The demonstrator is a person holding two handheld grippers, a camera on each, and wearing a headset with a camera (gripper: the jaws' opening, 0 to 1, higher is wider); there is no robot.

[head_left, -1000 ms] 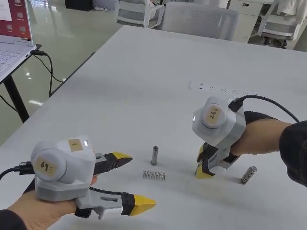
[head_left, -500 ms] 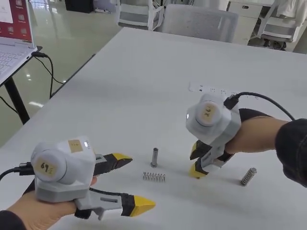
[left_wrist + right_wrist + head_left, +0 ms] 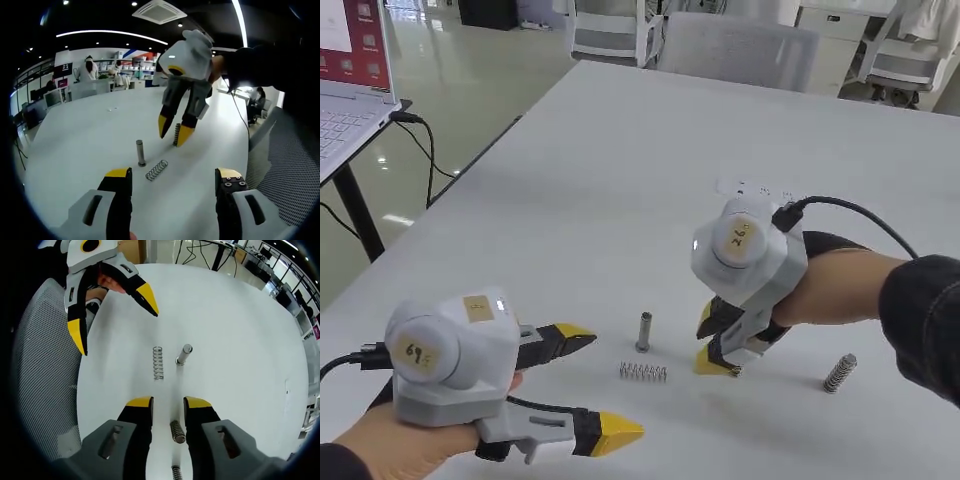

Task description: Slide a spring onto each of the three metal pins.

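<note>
A bare metal pin [image 3: 644,331] stands upright on the white table [image 3: 620,180]. A loose spring [image 3: 642,372] lies flat just in front of it. In the head view my right gripper [image 3: 711,344] hangs tips-down just right of the pin, open by a narrow gap and holding nothing. Its own view shows the pin [image 3: 183,354], the spring [image 3: 158,362], and an upright coiled spring [image 3: 176,431] seen through its jaws. Another upright spring [image 3: 838,372] stands further right. My left gripper [image 3: 600,383] is wide open and empty at the table's near left, facing the pin [image 3: 141,152] and spring [image 3: 156,170].
A white power strip [image 3: 760,189] lies further back on the table, and a black cable [image 3: 860,215] runs from the right gripper. A laptop [image 3: 345,80] sits on a side table to the left. Chairs [image 3: 735,45] stand beyond the far edge.
My right gripper has moved left across the table, closer to the bare pin, and its jaws have spread slightly. The left gripper has stayed where it was.
</note>
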